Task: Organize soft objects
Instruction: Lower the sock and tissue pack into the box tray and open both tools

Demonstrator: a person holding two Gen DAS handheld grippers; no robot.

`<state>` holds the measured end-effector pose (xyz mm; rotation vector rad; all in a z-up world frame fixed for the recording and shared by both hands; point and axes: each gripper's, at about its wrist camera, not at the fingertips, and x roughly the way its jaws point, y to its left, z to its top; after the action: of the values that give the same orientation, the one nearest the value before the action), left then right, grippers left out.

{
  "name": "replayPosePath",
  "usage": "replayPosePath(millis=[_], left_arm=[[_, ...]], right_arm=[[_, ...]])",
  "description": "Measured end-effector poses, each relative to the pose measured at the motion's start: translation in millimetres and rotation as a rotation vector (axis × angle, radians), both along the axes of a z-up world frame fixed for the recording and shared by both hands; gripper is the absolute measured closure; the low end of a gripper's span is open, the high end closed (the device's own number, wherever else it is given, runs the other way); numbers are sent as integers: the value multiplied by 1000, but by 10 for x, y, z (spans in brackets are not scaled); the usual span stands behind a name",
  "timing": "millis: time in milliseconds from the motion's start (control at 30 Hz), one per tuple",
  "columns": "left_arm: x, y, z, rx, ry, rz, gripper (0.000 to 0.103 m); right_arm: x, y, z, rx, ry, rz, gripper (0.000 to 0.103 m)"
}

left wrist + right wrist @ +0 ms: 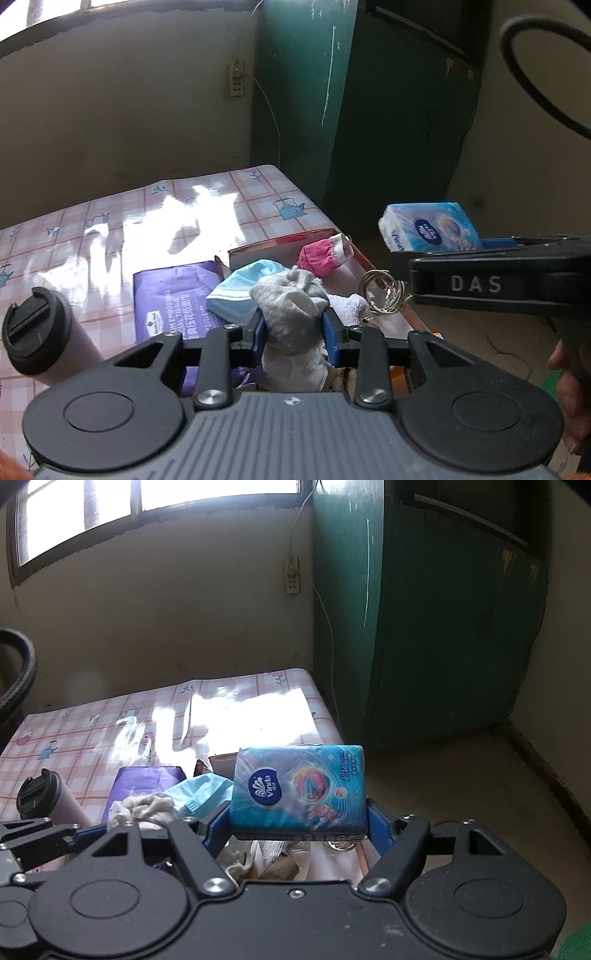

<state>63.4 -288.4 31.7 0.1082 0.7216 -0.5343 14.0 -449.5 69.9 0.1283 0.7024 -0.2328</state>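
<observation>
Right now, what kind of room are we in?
Probably a plain room in someone's home. There is a table with a checked teapot-pattern cover, a barred window above it, and an old green cupboard in the corner.

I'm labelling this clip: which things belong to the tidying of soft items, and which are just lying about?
Part of the job:
grey cloth in left gripper
blue tissue pack in right gripper
light blue face mask
pink sock

Lying about:
black-lidded tumbler
coiled wire
</observation>
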Motion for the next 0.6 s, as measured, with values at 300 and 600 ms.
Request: replayPosePath(millis=[300, 600], left_arm=[[115, -76, -73, -15, 17, -13, 69], [209, -150, -155, -38, 31, -33, 69]], right_arm=[[78, -55, -57, 19, 26, -7, 15], [189, -96, -64, 45, 23, 23, 13]])
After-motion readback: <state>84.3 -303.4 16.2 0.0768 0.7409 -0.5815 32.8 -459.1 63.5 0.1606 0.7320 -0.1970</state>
